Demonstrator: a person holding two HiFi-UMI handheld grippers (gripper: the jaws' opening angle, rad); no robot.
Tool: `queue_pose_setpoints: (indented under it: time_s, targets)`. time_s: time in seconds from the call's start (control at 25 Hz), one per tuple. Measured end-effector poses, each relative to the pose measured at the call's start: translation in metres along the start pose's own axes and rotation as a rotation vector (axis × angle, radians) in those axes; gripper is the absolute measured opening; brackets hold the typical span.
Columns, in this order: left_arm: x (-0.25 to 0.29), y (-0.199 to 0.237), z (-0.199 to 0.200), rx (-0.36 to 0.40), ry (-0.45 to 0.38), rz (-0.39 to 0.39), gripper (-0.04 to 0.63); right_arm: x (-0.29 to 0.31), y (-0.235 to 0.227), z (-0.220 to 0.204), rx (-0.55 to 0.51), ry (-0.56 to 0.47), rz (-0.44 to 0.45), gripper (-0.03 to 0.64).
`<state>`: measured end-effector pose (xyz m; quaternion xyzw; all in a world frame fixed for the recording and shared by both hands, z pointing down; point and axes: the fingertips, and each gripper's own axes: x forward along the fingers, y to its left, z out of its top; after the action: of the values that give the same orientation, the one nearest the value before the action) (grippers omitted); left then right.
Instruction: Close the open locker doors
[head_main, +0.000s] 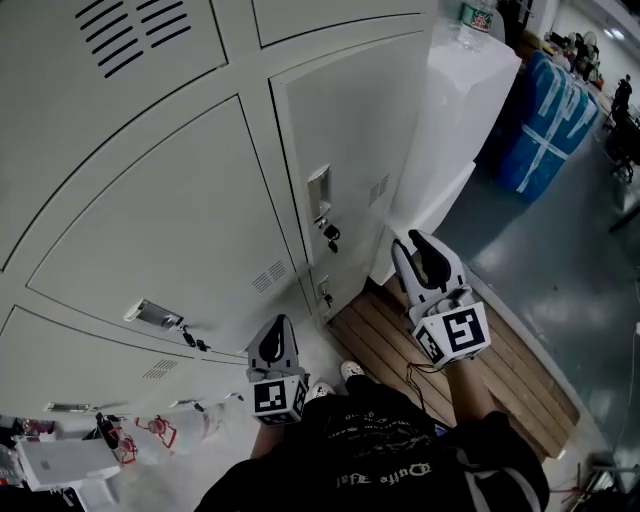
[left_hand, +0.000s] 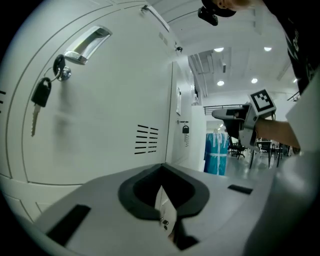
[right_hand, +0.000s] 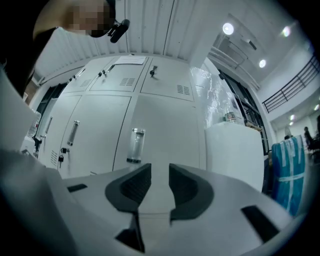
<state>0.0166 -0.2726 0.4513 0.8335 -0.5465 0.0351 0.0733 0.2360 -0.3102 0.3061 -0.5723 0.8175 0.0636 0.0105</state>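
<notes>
A bank of pale grey locker doors (head_main: 180, 230) fills the head view, and every door I can see lies flush with its frame. One door (head_main: 350, 150) has a recessed handle (head_main: 318, 190) with a key (head_main: 330, 233) hanging below it. My left gripper (head_main: 277, 342) is low beside the lockers with its jaws together and nothing in them. In the left gripper view its tips (left_hand: 161, 167) meet below a door with a handle (left_hand: 87, 42) and a key (left_hand: 40, 95). My right gripper (head_main: 425, 262) is open and empty. It points level at a door handle (right_hand: 135, 145).
A white cabinet (head_main: 455, 120) stands right of the lockers, with a bottle (head_main: 478, 15) on top. Beyond it is a blue wrapped bundle (head_main: 545, 120). Wooden slats (head_main: 400, 350) cover the floor near the person's feet. Small clutter (head_main: 60, 460) lies at the bottom left.
</notes>
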Motion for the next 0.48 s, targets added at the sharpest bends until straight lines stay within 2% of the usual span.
queue_pose_setpoints:
  time_s: [0.12,0.48]
  targets:
    - [0.006,-0.008,0.003,0.011,-0.011,-0.02,0.006,-0.008,0.003,-0.031,-0.008,0.073,0.006,0.114]
    - [0.021,-0.025,-0.009,0.008,0.006,-0.042,0.007,-0.027,0.011,-0.099,0.088,0.221,-0.011,0.114]
